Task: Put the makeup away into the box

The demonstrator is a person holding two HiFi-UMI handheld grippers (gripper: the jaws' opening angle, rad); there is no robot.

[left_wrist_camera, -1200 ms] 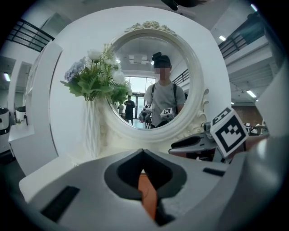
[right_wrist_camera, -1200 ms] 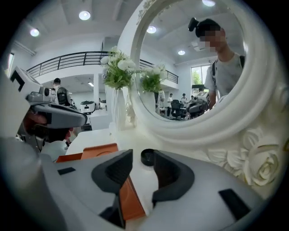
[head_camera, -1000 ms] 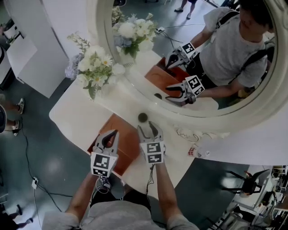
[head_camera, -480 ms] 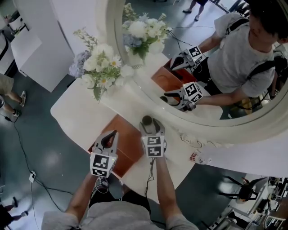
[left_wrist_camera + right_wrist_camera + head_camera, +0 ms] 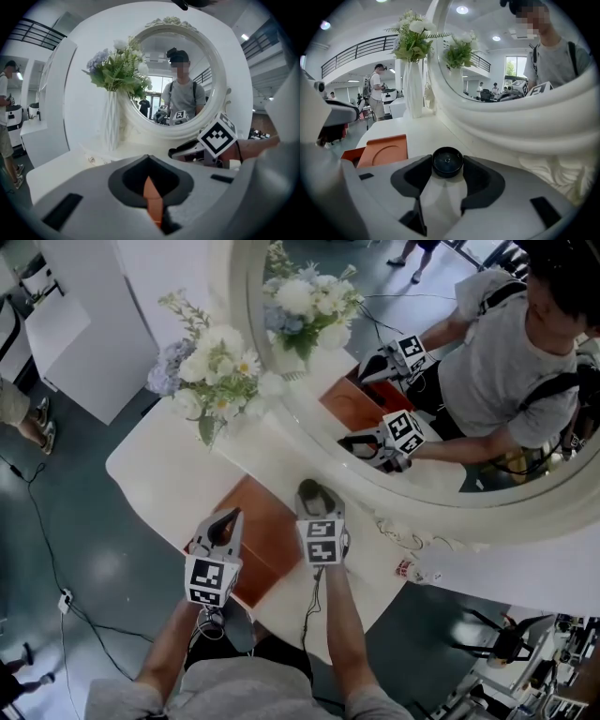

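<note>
Jar (image 5: pixel 447 161): round, black, seen from above. Only its lid shows in the right gripper view; its lower part is hidden between the pads. In the head view my right gripper (image 5: pixel 314 496) covers most of it and just a dark cap shows. I cannot tell whether its base rests on the table (image 5: pixel 178 460) or is lifted off it.

Right gripper: the jaws have just been closing, with the jar between them. The two dark pads now meet the jar's sides at the very tips, so it is clamped there.

Box (image 5: pixel 272 526): orange, on the table just left of the jar and apart from it. In the right gripper view its near edge is cut off by the gripper body, and a round recess shows in its upper face. In the head view my left gripper (image 5: pixel 231 516) hides part of it.

Left gripper: over the box, jaws closed tip to tip and holding nothing. In the left gripper view only an orange sliver of the box shows through the slit between them.

Beyond: mirror (image 5: pixel 487 493) just behind the jar, flowers (image 5: pixel 214 371) to the left.
</note>
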